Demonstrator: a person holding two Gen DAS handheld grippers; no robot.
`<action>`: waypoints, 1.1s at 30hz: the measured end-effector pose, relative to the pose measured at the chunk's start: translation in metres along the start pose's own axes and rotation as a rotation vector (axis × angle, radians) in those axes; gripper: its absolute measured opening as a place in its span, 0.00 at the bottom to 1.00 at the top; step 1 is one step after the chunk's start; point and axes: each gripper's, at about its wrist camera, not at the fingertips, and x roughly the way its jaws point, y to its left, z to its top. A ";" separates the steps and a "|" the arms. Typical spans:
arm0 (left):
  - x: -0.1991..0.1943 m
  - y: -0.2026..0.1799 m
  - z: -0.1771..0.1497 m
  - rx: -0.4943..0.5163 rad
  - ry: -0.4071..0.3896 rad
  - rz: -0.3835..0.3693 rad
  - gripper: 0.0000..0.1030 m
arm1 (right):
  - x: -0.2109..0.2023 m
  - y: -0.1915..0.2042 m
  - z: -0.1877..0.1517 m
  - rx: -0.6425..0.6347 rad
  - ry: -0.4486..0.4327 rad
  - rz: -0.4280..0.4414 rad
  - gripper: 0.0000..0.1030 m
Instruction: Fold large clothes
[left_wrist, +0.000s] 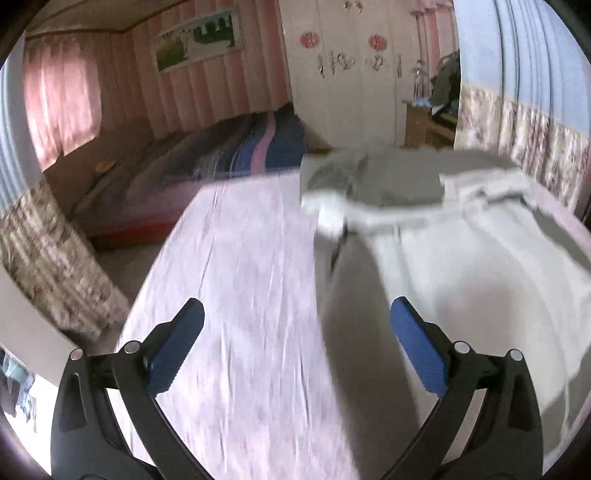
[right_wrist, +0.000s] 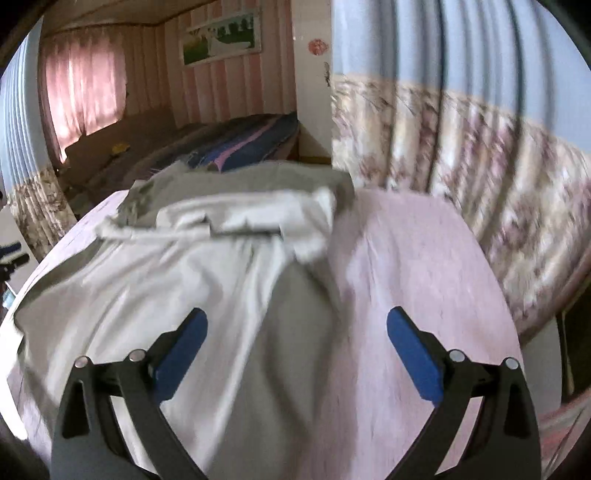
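A large pale grey garment (left_wrist: 461, 266) lies spread on a table covered with a pink cloth (left_wrist: 240, 295). Its far end is bunched and folded over. In the left wrist view it fills the right half; my left gripper (left_wrist: 297, 332) is open and empty, above the garment's left edge. In the right wrist view the garment (right_wrist: 166, 280) fills the left and middle; my right gripper (right_wrist: 297, 339) is open and empty, above the garment's right edge, with the pink cloth (right_wrist: 424, 266) to its right.
A bed with a striped blue and pink cover (left_wrist: 255, 147) stands beyond the table. A floral curtain (right_wrist: 480, 166) hangs close on the right. White wardrobe doors (left_wrist: 351, 92) and a wooden stand (left_wrist: 424, 125) are at the back.
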 end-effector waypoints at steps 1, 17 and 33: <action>-0.003 -0.005 -0.015 -0.001 0.017 -0.011 0.97 | -0.003 0.000 -0.010 0.004 0.016 -0.004 0.95; 0.028 -0.084 -0.063 -0.042 0.130 -0.335 0.97 | 0.024 0.048 -0.075 0.053 0.123 0.152 0.37; -0.027 -0.077 -0.039 -0.032 0.037 -0.352 0.13 | -0.051 0.042 -0.060 0.049 -0.113 0.141 0.04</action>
